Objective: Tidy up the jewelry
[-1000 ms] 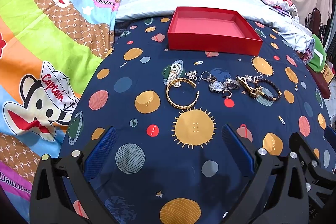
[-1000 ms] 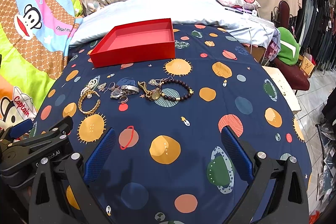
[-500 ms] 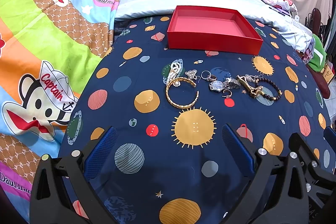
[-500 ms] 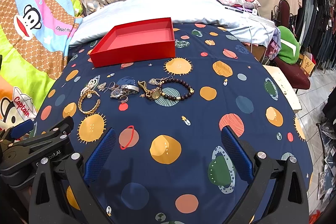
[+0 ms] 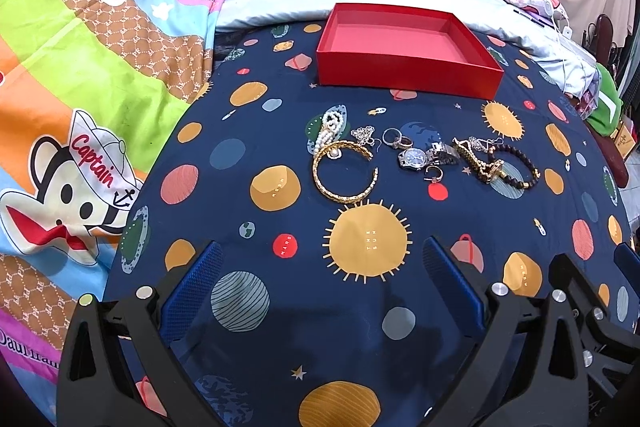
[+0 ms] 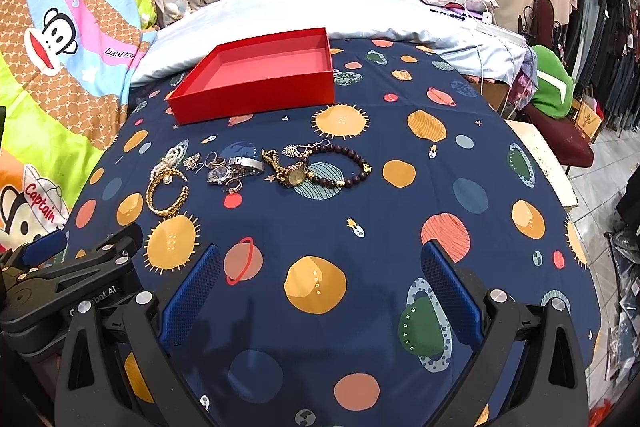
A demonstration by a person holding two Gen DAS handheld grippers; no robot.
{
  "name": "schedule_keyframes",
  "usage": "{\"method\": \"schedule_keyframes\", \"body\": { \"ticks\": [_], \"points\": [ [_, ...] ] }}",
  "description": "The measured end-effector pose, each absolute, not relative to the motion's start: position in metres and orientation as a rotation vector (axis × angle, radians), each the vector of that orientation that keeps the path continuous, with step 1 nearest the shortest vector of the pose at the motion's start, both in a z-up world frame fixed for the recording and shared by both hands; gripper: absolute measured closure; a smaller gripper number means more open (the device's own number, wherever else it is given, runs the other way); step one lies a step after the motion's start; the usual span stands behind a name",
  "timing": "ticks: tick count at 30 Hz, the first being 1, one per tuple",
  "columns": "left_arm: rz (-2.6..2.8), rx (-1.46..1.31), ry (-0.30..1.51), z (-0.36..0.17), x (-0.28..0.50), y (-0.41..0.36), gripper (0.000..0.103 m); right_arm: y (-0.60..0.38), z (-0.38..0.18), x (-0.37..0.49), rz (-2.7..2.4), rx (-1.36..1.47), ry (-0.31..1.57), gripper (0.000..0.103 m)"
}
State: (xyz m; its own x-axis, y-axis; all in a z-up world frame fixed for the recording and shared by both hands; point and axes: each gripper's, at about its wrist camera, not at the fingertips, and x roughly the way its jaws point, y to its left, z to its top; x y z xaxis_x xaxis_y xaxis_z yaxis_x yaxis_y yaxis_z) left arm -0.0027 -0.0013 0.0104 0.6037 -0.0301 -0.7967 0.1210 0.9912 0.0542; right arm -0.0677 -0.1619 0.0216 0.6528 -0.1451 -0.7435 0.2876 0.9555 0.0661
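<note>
Left wrist view: the left gripper (image 5: 320, 279) hovers low over a navy planet-print cloth (image 5: 240, 115), its blue-padded fingers (image 5: 192, 291) spread wide with nothing between them. Ahead lies a row of jewelry on the cloth. From left to right: a pearl strand (image 5: 329, 131), touching an open gold cuff bangle (image 5: 346, 171); a small silver filigree piece (image 5: 362, 135); rings (image 5: 394, 139); a silver wristwatch (image 5: 416, 158); a small hoop earring (image 5: 433, 172); a gold watch (image 5: 478, 163); and a dark beaded bracelet (image 5: 520, 167). Beyond the row, apart from it, stands an open red box (image 5: 408, 83), nothing visible inside. A cartoon monkey blanket (image 5: 80, 107) lies to the left of the cloth. Part of the right gripper's frame (image 5: 592, 311) shows at the lower right edge.

Right wrist view: the right gripper (image 6: 320, 279) is likewise held above the cloth (image 6: 400, 131), fingers (image 6: 452, 291) spread apart and holding nothing. The same row lies ahead and left: bangle (image 6: 166, 195), pearl strand (image 6: 170, 161), silver wristwatch (image 6: 230, 169), gold watch (image 6: 294, 175) overlapping the beaded bracelet (image 6: 344, 167). The red box (image 6: 256, 99) sits behind them. The left gripper's body (image 6: 72, 275) appears at the lower left.
</note>
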Motion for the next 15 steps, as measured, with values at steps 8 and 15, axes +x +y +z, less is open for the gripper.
{"method": "schedule_keyframes", "body": {
  "ticks": [8, 15],
  "points": [
    [-0.098, 0.100, 0.932, 0.004, 0.011, 0.002, 0.005, -0.170, 0.012, -0.060, -0.241, 0.188, 0.848, 0.005],
    [-0.043, 0.059, 0.967, -0.011, 0.037, 0.017, 0.005, -0.182, -0.002, -0.047, -0.241, 0.207, 0.887, 0.005]
  ]
}}
